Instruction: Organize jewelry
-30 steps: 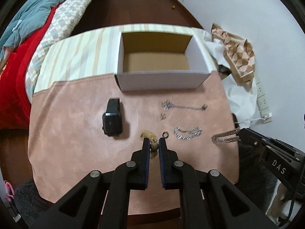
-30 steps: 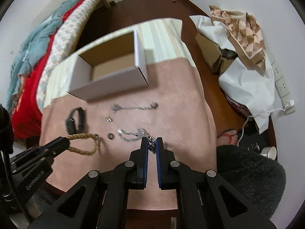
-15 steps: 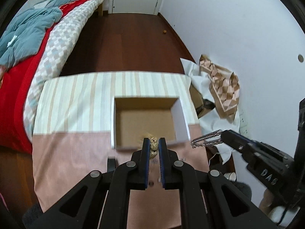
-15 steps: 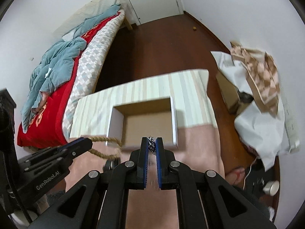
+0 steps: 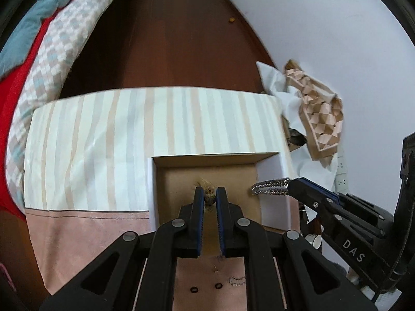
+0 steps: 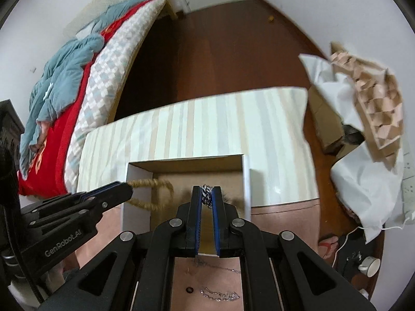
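Observation:
An open white cardboard box (image 5: 271, 160) with a brown floor stands on the table; it also shows in the right wrist view (image 6: 246, 171). My left gripper (image 5: 210, 195) is shut on a tan braided bracelet (image 6: 153, 194) and holds it over the box's left half. My right gripper (image 6: 206, 197) is shut on a silver chain bracelet (image 5: 269, 187) and holds it over the box's right half. Below the grippers, a silver chain (image 6: 219, 294), a thin necklace (image 6: 220, 265) and small dark rings (image 5: 194, 289) lie on the pink cloth.
The table has a pink cloth (image 5: 85, 230) in front and a striped cloth (image 5: 145, 124) behind the box. A bed with red and blue bedding (image 6: 59, 83) is at left. White bags and a checkered paper piece (image 6: 373, 96) are at right. A cup (image 6: 369, 265) is on the floor.
Both grippers rose from the pink cloth with their bracelets and moved forward over the open box. The watch and most of the loose jewelry have dropped out of view below.

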`<state>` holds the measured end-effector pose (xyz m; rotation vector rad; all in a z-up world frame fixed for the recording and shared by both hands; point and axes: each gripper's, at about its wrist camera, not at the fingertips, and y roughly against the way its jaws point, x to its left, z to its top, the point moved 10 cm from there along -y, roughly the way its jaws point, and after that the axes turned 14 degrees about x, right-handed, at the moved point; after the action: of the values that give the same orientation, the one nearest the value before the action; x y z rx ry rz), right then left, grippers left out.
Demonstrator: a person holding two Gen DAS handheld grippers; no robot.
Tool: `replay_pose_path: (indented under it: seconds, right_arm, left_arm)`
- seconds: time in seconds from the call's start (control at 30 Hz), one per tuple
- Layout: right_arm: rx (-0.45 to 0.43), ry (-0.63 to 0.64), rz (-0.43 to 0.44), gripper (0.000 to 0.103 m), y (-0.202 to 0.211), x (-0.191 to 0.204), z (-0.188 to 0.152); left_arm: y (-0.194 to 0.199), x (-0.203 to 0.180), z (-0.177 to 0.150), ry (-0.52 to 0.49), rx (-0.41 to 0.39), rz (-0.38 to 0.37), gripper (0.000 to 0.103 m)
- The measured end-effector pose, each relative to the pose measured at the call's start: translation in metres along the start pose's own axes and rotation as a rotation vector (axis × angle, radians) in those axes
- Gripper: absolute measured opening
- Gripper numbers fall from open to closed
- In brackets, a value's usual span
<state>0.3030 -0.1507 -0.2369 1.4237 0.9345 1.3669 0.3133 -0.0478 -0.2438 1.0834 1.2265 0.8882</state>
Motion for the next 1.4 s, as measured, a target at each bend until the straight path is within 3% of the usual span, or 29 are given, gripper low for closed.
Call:
replay_pose_path:
  seconds: [0.1, 0.13, 0.17, 0.2, 0.23, 0.27, 0.37, 0.47, 0.5, 0.6, 0.73, 1.0, 1.4]
  right_arm:
    - [0.051, 0.002, 0.023, 0.011, -0.015, -0.001, 0.004]
    - [0.059, 0.005, 0.03, 0.016, -0.018, -0.002, 0.005]
    - [0.057, 0.002, 0.024, 0.033, -0.018, -0.003, 0.006]
    - [0.051, -0.003, 0.009, 0.053, -0.018, -0.005, 0.006]
    - [0.046, -0.004, 0.008, 0.06, -0.017, -0.005, 0.005]
    - [0.04, -0.006, 0.002, 0.066, -0.015, -0.006, 0.004]
    - [0.012, 0.011, -0.103, 0.068, -0.009, -0.011, 0.0]
    - [-0.003, 0.03, -0.223, 0.094, -0.006, -0.014, -0.01]
    - [-0.004, 0.035, -0.259, 0.096, -0.007, -0.015, -0.015]
    - [-0.003, 0.046, -0.319, 0.096, -0.01, -0.02, -0.029]
    - [-0.009, 0.044, -0.363, 0.102, -0.014, -0.022, -0.042]
    - [-0.056, 0.032, -0.386, 0.102, -0.004, -0.016, -0.05]
    - [-0.141, 0.037, -0.375, 0.102, 0.043, 0.004, -0.076]
  left_arm:
    - [-0.002, 0.007, 0.005, 0.04, 0.008, -0.011, 0.009]
    - [-0.001, 0.009, 0.007, 0.046, 0.008, -0.004, 0.016]
    - [0.0, 0.012, 0.008, 0.051, 0.005, 0.017, 0.022]
    - [0.003, 0.014, 0.008, 0.054, -0.01, 0.031, 0.039]
    - [0.006, 0.017, 0.009, 0.058, -0.027, 0.042, 0.059]
    - [0.01, 0.019, 0.008, 0.062, -0.046, 0.062, 0.066]
    - [0.019, 0.026, 0.007, 0.054, -0.09, 0.132, 0.07]
    - [0.027, 0.037, -0.001, 0.055, -0.135, 0.206, 0.083]
    - [0.029, 0.041, -0.005, 0.058, -0.147, 0.227, 0.093]
    - [0.028, 0.051, -0.017, 0.064, -0.161, 0.284, 0.103]
    - [0.025, 0.062, -0.031, 0.076, -0.166, 0.317, 0.103]
    - [0.025, 0.07, -0.05, 0.094, -0.161, 0.341, 0.103]
    - [0.078, 0.069, -0.086, 0.084, -0.287, 0.407, 0.103]
